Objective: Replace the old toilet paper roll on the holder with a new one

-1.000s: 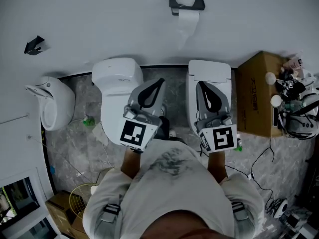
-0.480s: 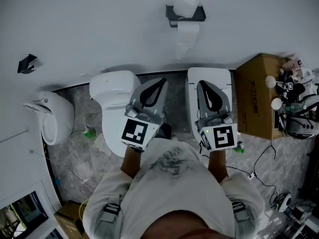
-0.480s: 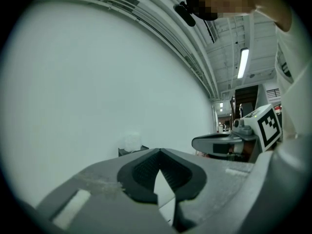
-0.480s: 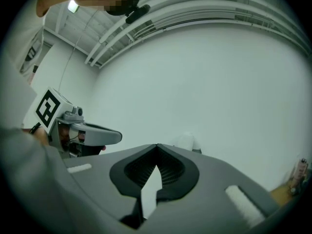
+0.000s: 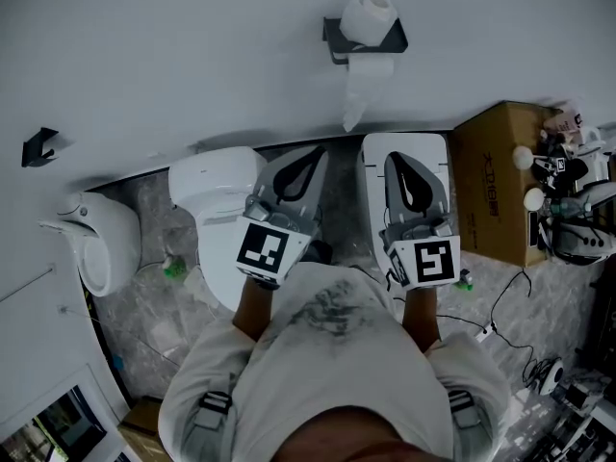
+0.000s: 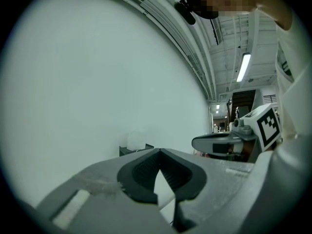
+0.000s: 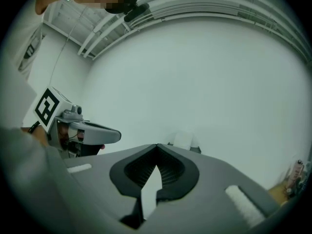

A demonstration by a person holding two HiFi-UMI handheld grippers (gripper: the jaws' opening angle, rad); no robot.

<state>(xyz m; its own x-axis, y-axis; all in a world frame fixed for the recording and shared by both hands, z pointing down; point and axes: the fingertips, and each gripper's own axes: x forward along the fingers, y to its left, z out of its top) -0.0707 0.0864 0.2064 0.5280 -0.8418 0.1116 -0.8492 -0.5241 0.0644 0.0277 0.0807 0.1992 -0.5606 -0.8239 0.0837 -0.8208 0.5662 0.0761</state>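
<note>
A black wall holder carries a white spare roll on top, and a strip of paper hangs from the roll under it. Both grippers are held level in front of me, pointing at that wall, well short of the holder. My left gripper is shut and empty, below and left of the holder. The right gripper is shut and empty too, just below it. The left gripper view shows its shut jaws, the holder and the right gripper. The right gripper view shows its shut jaws and the spare roll.
Two white toilets stand against the wall, one at left and one under the right gripper. A cardboard box and cluttered gear are at right. A urinal is at far left. Cables lie on the floor.
Both grippers have moved together toward the wall and stay shut. In the head view the holder has come lower and looks nearer.
</note>
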